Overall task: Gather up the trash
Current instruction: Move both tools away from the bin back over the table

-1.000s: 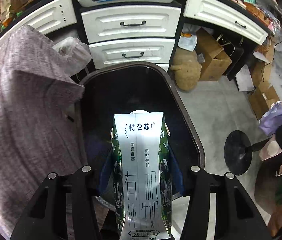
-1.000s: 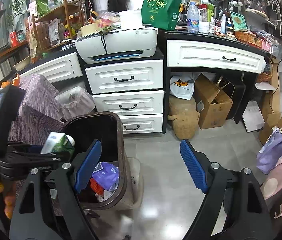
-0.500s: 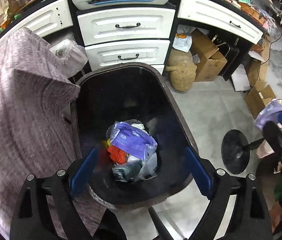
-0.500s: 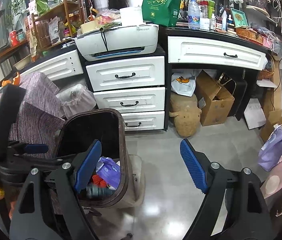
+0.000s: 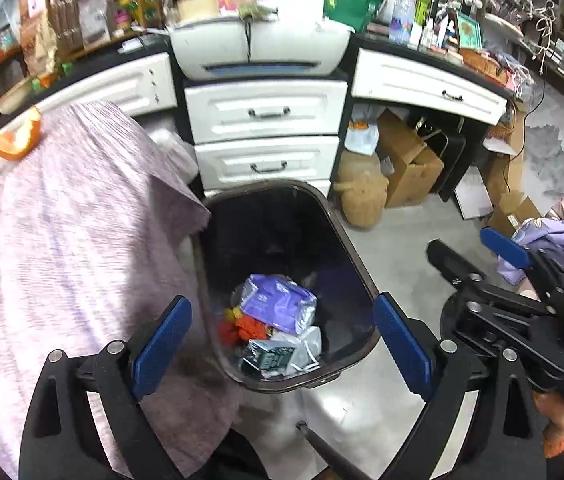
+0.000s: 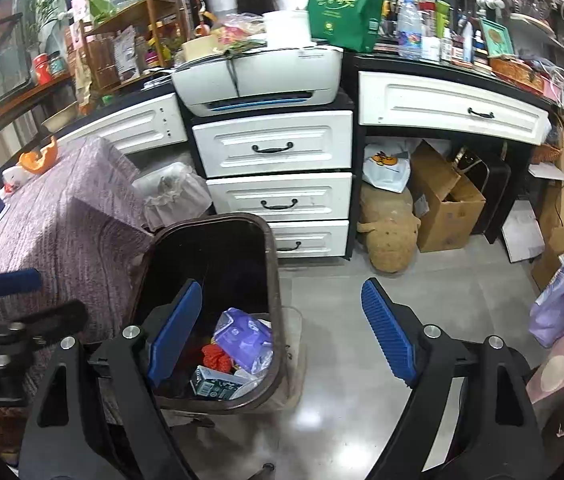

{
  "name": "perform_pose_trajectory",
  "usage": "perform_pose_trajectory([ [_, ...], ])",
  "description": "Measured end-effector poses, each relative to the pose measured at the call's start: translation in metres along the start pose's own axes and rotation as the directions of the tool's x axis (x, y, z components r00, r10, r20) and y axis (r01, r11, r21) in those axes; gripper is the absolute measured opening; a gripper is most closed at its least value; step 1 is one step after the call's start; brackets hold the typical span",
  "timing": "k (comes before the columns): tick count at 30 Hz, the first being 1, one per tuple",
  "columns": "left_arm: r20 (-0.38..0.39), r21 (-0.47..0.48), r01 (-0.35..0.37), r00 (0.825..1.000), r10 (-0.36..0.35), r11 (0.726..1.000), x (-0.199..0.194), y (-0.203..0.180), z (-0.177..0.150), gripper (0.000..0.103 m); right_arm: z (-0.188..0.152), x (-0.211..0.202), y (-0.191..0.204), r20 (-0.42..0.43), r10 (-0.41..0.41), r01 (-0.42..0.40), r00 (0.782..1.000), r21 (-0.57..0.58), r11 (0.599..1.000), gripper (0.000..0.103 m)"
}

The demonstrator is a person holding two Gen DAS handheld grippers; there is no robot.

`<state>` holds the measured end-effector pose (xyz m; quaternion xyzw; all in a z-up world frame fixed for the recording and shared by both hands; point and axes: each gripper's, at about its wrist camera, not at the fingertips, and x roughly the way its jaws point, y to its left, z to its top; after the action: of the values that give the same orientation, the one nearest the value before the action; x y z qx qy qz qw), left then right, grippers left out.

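- Trash lies at the bottom of the dark brown trash bin (image 5: 356, 258), which stands on the grey floor (image 6: 442, 300) in front of the white drawer unit (image 6: 273, 168).
- Milk carton (image 5: 267, 354), green and white, lies on its side at the near end of the heap inside the bin.
- Just beyond the carton sit a purple plastic wrapper (image 5: 282, 304) and a red-orange crumpled piece (image 5: 247, 326), with silvery foil packaging around them.
- Left gripper (image 5: 282, 346) hangs above the bin's near end; its jaws are opening, wide apart, with nothing between the blue pads (image 5: 161, 344).
- Right gripper (image 6: 282, 334) also stands wide apart and empty; its left pad is over the bin's opening and its right pad over bare floor.
- In the left wrist view the right gripper shows at the right edge, with fingers of the hand (image 5: 558, 428) that holds it below.
- Beside the bin on the left is a bench covered in a purple-grey cloth (image 6: 61, 216); an orange piece (image 6: 39, 156) lies near its far edge.
- A white printer (image 6: 257, 76) sits on top of the drawer unit, with a green bag (image 6: 344, 4) behind it.
- Cardboard boxes (image 6: 446, 200) stand under the desk to the right.
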<state>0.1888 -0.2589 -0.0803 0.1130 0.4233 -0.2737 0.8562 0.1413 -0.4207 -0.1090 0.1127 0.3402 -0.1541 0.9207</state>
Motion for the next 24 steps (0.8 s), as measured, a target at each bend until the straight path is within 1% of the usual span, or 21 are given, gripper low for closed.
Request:
perform_pose_trajectory([
  [4, 0.042, -0.009, -0.022, 0.999, 0.022, 1.000, -0.024, 0.014, -0.002, 0.093, 0.005, 0.000, 0.016, -0.003, 0.035, -0.035, 0.999, -0.025, 0.999, 0.082],
  [6, 0.047, -0.023, -0.025, 0.999, 0.027, 0.999, -0.034, 0.023, -0.002, 0.093, 0.007, -0.002, 0.026, -0.002, 0.061, -0.061, 0.998, -0.046, 0.997, 0.082],
  [9, 0.063, -0.034, -0.040, 0.997, 0.042, 0.999, -0.051, 0.036, -0.003, 0.094, 0.009, -0.006, 0.044, 0.013, 0.086, -0.084, 0.996, -0.090, 0.992, 0.086],
  [12, 0.099, -0.033, -0.081, 0.992, 0.084, 0.996, -0.069, 0.049, -0.005, 0.095, 0.013, -0.011, 0.064, 0.021, 0.126, -0.122, 0.992, -0.128, 0.984, 0.087],
  [17, 0.145, -0.085, -0.121, 0.980, 0.133, 0.989, -0.097, 0.082, -0.010, 0.097, 0.017, -0.013, 0.098, 0.007, 0.191, -0.186, 0.982, -0.186, 0.965, 0.087],
  [20, 0.159, -0.106, -0.154, 0.973, 0.169, 0.982, -0.111, 0.103, -0.014, 0.097, 0.020, -0.015, 0.122, -0.012, 0.245, -0.242, 0.969, -0.216, 0.946, 0.087],
  [24, 0.160, -0.145, -0.206, 0.960, 0.229, 0.968, -0.126, 0.132, -0.020, 0.097, 0.027, -0.019, 0.157, -0.042, 0.331, -0.330, 0.943, -0.252, 0.910, 0.087],
])
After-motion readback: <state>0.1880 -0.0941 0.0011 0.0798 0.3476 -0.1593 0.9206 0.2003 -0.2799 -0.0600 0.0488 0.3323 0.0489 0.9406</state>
